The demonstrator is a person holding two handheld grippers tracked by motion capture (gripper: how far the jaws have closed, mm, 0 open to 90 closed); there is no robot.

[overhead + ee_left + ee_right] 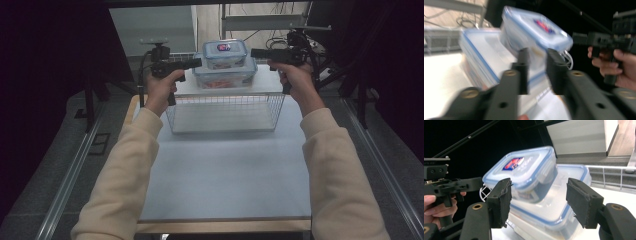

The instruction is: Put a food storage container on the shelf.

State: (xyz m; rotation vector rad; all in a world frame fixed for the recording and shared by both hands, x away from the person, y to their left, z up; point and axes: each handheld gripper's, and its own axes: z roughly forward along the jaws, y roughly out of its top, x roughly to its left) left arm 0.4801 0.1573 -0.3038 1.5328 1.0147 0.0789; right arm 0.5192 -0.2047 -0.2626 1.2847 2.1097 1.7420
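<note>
A small clear container with a blue-rimmed lid (225, 50) rests on top of a larger one (225, 76) that holds something orange-red. Both stand on a white surface at the far side of a wire basket (225, 114). My left gripper (199, 62) is raised at the small container's left side. In the left gripper view its jaws (537, 53) stand open by a narrow gap, with the small container (536, 30) and the large one (481, 50) behind them. My right gripper (539, 187) is wide open, and its jaws frame the small container (524, 170).
A pale blue table top (225, 170) stretches from the basket to the near wooden edge. Cables and black stands (300, 40) crowd the back right. Dark curtains close both sides. Metal rails (75, 170) run along the table.
</note>
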